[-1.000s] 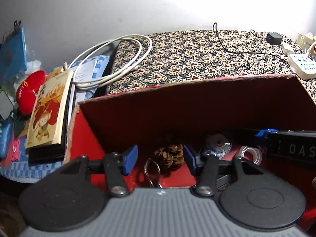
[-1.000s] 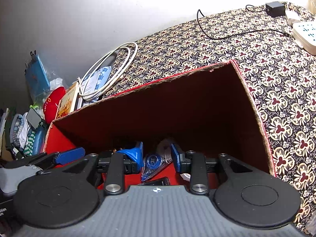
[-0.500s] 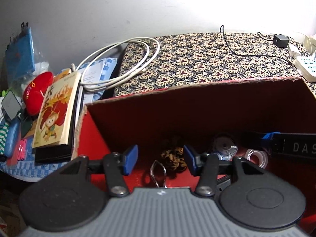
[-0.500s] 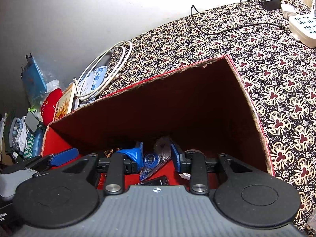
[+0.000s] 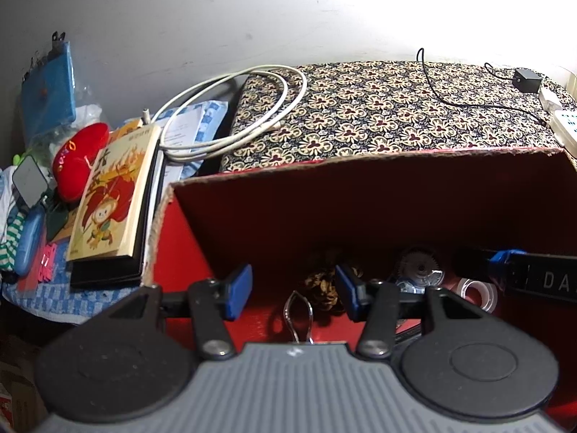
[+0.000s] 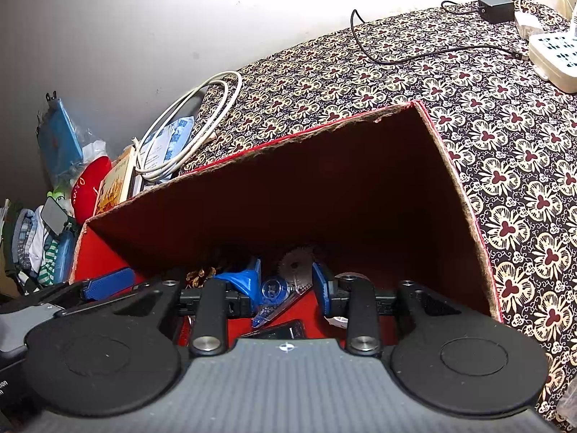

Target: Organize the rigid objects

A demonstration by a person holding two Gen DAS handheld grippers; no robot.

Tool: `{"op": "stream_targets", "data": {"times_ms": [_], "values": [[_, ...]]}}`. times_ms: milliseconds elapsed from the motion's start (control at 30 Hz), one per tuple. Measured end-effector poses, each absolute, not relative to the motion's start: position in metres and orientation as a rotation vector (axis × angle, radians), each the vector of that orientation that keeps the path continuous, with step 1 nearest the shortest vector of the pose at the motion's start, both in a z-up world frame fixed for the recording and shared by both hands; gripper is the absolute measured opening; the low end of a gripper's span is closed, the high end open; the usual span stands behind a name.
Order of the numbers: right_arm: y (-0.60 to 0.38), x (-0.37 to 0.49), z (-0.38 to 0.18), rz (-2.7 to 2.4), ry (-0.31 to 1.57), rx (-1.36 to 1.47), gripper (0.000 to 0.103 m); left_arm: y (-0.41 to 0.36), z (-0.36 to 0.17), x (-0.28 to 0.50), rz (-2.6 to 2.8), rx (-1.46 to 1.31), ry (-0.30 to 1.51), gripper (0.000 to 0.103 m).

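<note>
A red cardboard box (image 5: 360, 166) stands open on the patterned cloth, and both grippers reach down into it. On its floor lie a pine cone (image 5: 321, 285), a wire clip handle (image 5: 297, 310), a toothed metal disc (image 5: 418, 267) and a clear tape roll (image 5: 479, 290). My left gripper (image 5: 292, 296) is open above the pine cone and clip, with nothing between its pads. My right gripper (image 6: 286, 285) has its jaws narrowly apart over a blue correction-tape dispenser (image 6: 272, 290), which the right pad does not touch. One blue fingertip (image 5: 505, 257) of it shows at the right of the left wrist view.
Left of the box, a picture book (image 5: 115, 202) lies on a black folder beside a red pouch (image 5: 79, 158) and a coiled white cable (image 5: 234, 108). On the patterned cloth (image 6: 505, 144) are a black adapter (image 6: 496, 7) with its cord and a white power strip (image 6: 555, 54).
The left wrist view has swung slightly, so the box sits further right in it. Both grippers keep the same jaw gap. The things in the box have not moved.
</note>
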State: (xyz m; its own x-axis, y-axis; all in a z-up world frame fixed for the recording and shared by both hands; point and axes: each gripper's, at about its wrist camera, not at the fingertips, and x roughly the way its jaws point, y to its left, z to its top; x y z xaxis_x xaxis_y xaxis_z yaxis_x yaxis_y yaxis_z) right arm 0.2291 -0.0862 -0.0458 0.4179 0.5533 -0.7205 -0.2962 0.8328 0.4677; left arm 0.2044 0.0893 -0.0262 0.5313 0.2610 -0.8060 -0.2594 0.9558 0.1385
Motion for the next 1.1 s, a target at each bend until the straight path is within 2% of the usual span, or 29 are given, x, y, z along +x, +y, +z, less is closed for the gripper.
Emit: {"op": "stream_targets", "data": {"times_ms": [200, 1100], "values": [[-0.0854, 0.2301, -0.046, 0.545, 1.007, 0.271, 0.015, 0.0912, -0.0258, 0.2043, 0.325, -0.005, 0.965, 0.057], [-0.0845, 0.2308, -0.0467, 0.545, 1.007, 0.259, 0.015, 0.0908, -0.0259, 0.2049, 0.323, -0.009, 0.966, 0.061]]}}
